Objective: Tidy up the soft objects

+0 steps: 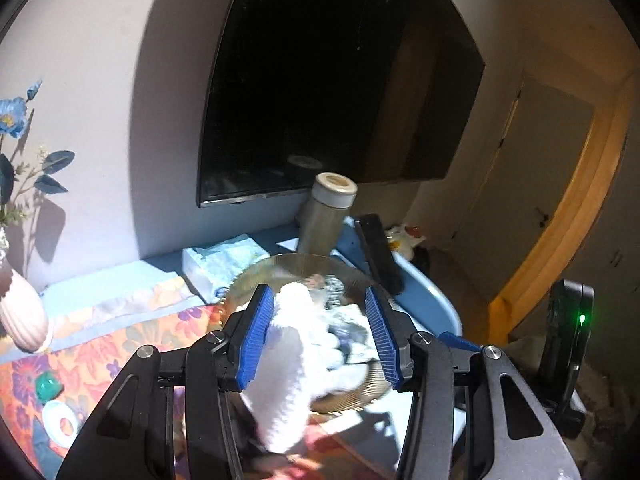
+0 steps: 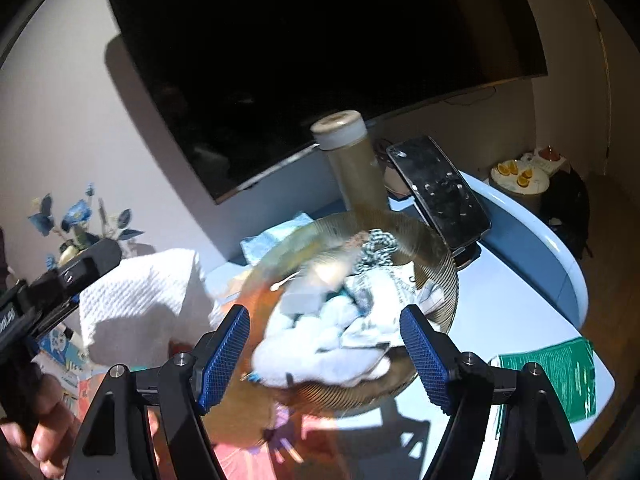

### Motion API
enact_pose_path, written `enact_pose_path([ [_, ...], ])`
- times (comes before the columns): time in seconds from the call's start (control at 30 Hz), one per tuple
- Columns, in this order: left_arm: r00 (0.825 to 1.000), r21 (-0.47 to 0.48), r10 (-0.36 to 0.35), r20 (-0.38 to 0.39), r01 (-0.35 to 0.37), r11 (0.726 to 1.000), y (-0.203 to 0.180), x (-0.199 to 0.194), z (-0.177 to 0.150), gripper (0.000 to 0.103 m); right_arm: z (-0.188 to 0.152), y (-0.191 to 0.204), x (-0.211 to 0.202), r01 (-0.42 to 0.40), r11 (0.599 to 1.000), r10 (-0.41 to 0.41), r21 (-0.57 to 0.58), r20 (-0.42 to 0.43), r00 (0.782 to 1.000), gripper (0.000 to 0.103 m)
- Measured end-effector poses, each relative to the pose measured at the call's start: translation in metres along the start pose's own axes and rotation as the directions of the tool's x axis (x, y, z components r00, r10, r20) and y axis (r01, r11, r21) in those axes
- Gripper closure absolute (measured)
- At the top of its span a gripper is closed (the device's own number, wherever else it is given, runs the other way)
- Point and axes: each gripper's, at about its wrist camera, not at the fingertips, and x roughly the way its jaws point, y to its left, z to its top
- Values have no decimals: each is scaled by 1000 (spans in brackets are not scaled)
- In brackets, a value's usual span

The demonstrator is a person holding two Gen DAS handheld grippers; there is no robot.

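Observation:
A white waffle-weave cloth [image 1: 288,360] hangs between the jaws of my left gripper [image 1: 320,336]. It lies against the left pad [image 1: 256,336], and a gap shows to the other pad, so the jaws stand open. The same cloth [image 2: 140,300] drapes beside that gripper in the right wrist view. Just beyond is a ribbed amber glass bowl [image 2: 444,280] holding white socks [image 2: 320,344] and a checked cloth [image 2: 380,248]. My right gripper [image 2: 324,344] hovers open over the bowl's near rim, pads touching nothing.
A tall flask [image 2: 352,160] and a phone on a stand [image 2: 440,192] rise behind the bowl, below a dark TV [image 2: 300,60]. A tissue pack [image 1: 224,264], a vase [image 1: 20,312], a floral cloth [image 1: 100,356] and a green paper [image 2: 560,376] lie around.

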Motion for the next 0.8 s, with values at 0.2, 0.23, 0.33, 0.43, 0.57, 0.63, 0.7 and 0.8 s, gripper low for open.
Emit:
enact_pose_path([
  [0.2, 986, -49, -162, -29, 161, 986, -5, -12, -1, 58, -10, 28, -36, -32, 997, 35, -71, 49, 998, 24],
  [0.23, 985, -48, -171, -31, 170, 984, -9, -11, 0, 58, -11, 34, -38, -33, 995, 39, -94, 54, 998, 20],
  [0.33, 981, -41, -194, -32, 192, 980, -19, -5, 8, 58, -14, 46, -37, -73, 987, 80, -144, 44, 996, 18],
  [0.43, 978, -23, -201, -57, 200, 980, -30, 12, 17, 58, -11, 52, -24, -74, 984, 81, -162, 37, 996, 18],
  [0.57, 972, -3, -162, -172, 164, 986, -32, 51, 17, 45, 7, 49, 5, -92, 985, 98, -148, 28, 995, 18],
  [0.63, 977, -14, -83, -195, 82, 997, -22, 64, 15, 23, 16, 42, 25, -43, 989, 47, -139, 20, 999, 18],
  [0.7, 975, -44, -59, -213, 51, 998, -7, 74, 14, 22, 22, 28, 54, 53, 992, -56, -114, -22, 998, 18],
  [0.8, 964, -120, -126, -234, 99, 988, 16, 79, 12, 22, 20, -1, 88, 59, 998, -62, -34, -113, 992, 21],
])
